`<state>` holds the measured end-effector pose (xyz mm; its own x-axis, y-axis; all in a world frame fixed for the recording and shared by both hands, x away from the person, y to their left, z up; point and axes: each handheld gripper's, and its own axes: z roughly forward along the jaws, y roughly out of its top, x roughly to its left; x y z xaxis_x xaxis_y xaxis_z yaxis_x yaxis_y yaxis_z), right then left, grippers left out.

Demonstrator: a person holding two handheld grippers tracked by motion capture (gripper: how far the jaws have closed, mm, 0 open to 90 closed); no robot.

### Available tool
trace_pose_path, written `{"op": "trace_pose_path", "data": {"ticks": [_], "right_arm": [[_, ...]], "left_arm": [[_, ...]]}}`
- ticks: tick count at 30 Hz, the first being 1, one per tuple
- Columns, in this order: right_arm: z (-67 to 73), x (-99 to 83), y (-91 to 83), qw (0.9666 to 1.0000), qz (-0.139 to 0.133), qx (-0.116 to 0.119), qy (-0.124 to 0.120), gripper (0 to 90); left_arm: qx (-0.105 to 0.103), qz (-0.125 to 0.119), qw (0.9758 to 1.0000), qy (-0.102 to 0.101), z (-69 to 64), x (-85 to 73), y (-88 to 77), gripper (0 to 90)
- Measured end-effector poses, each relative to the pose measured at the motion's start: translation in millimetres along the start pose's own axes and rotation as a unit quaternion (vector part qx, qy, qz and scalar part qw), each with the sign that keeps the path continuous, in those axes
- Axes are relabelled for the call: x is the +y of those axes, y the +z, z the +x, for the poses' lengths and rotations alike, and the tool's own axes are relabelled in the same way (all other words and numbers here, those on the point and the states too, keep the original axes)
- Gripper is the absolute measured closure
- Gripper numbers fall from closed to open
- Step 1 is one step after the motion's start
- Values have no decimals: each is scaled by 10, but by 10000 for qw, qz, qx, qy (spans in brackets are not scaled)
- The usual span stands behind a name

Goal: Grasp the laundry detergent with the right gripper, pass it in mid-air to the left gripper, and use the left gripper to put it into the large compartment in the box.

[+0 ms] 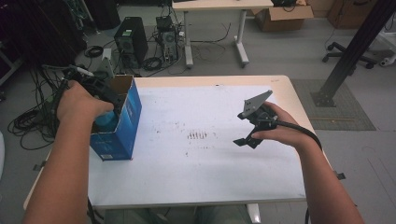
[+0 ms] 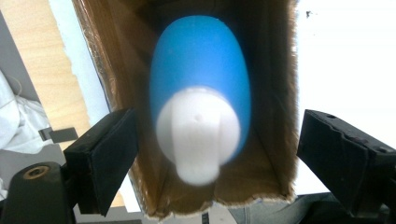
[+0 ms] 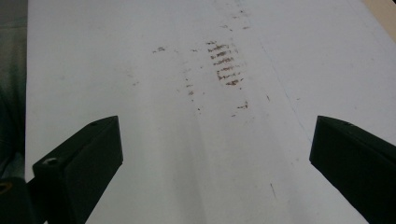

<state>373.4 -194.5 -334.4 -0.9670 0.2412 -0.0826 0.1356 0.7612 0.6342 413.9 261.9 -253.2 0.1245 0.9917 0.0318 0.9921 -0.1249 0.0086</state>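
Between the left gripper's wide-set jaws, the blue plastic bottle with a white cap is blurred in the left gripper view, its outline soft and any label unreadable. Its lower end is lost in the dark depth of the open brown-lined blue cardboard box, whose far end is cut off by the top edge. In the high view the person's left hand covers most of that gripper, so its jaws are hidden inside the box mouth and just a sliver of the bottle shows. In the right gripper view both jaws of the right gripper are cut off by the bottom edge, and the brown smudges on the white table ahead of them are too faint to read.
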Motion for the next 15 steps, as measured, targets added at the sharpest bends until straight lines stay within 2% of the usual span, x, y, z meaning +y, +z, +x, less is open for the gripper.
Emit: {"op": "trace_pose_path", "data": {"ticks": [6, 10, 15], "right_arm": [[7, 8, -30, 10000, -7, -20, -11, 27], [14, 17, -60, 10000, -15, -41, -26, 27], [4, 36, -117, 10000, -1, -80, -53, 27]], "left_arm": [[41, -90, 9999, 54, -44, -32, -138, 86], [194, -101, 9997, 148, -82, -47, -219, 16], [226, -151, 9987, 426, -175, -54, -361, 2]]}}
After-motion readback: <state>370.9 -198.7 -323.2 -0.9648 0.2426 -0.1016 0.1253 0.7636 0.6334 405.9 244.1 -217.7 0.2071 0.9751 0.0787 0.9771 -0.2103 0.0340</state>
